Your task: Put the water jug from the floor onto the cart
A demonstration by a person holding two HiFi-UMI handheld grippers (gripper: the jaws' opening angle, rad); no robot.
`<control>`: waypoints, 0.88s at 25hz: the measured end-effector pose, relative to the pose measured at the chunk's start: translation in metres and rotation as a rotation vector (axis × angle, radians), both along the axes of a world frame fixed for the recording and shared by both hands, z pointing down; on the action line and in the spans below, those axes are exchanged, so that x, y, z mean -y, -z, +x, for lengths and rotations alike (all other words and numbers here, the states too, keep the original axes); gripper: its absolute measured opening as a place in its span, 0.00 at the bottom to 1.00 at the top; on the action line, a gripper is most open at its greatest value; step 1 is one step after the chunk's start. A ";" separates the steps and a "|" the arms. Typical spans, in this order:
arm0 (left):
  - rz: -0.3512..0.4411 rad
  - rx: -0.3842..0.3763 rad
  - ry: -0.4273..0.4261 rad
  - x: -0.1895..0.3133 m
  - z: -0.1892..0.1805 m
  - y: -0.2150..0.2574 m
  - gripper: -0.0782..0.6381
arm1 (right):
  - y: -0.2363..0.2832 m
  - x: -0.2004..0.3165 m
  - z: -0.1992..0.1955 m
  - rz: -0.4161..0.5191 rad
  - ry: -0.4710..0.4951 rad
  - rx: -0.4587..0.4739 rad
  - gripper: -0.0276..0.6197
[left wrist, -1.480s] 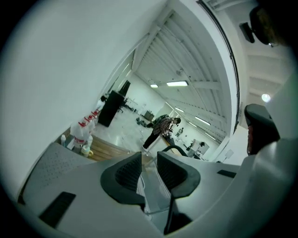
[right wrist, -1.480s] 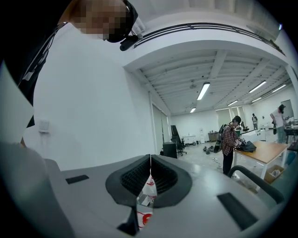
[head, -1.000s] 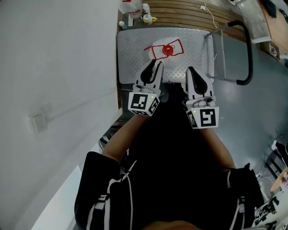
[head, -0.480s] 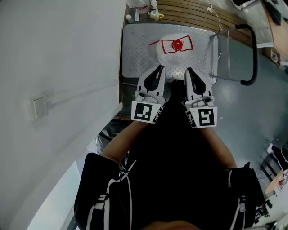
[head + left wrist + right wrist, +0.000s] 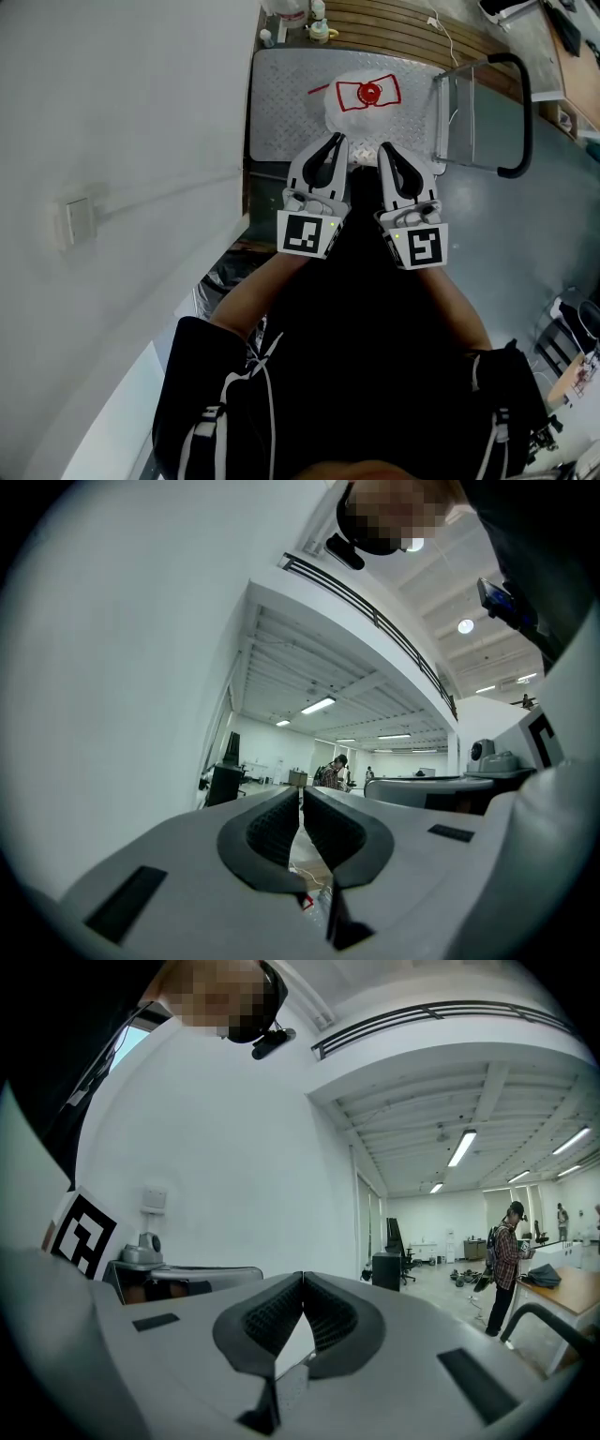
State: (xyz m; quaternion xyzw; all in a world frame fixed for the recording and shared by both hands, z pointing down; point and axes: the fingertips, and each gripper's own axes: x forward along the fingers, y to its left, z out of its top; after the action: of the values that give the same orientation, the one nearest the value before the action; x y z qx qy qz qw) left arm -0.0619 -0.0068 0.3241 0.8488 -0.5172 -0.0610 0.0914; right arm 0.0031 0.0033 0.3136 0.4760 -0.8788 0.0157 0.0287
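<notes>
Water jug (image 5: 366, 94) is standing upright on the cart (image 5: 281, 103) deck, not on the floor, with its red cap facing up. We are holding the 2 grippers level and side by side at its near edge. The jug is lying straight ahead, between them and slightly nearer the right gripper (image 5: 384, 147). The left gripper (image 5: 335, 139) jaws are closing to a thin slit around nothing. The right gripper's tips are meeting, empty. We are judging the placement complete.
</notes>
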 end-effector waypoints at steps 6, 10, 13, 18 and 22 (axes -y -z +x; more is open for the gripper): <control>0.023 0.011 -0.025 0.004 0.002 0.005 0.15 | 0.003 0.003 0.003 0.008 -0.037 -0.003 0.07; 0.022 0.021 -0.056 0.008 0.010 0.005 0.15 | 0.000 0.003 0.007 0.000 -0.073 -0.024 0.07; 0.023 0.032 -0.092 0.008 0.018 0.004 0.15 | -0.001 0.002 0.013 -0.002 -0.109 -0.004 0.07; 0.024 0.048 -0.127 0.004 0.021 0.002 0.15 | -0.003 0.000 0.017 0.003 -0.152 0.007 0.07; 0.020 0.046 -0.126 0.003 0.016 0.002 0.15 | -0.001 0.001 0.019 0.004 -0.177 0.006 0.07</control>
State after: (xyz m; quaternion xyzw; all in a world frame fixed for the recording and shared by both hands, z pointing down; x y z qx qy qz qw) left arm -0.0460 -0.0101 0.3217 0.8816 -0.4642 -0.0406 0.0746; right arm 0.0226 0.0026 0.3141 0.5520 -0.8333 0.0176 0.0236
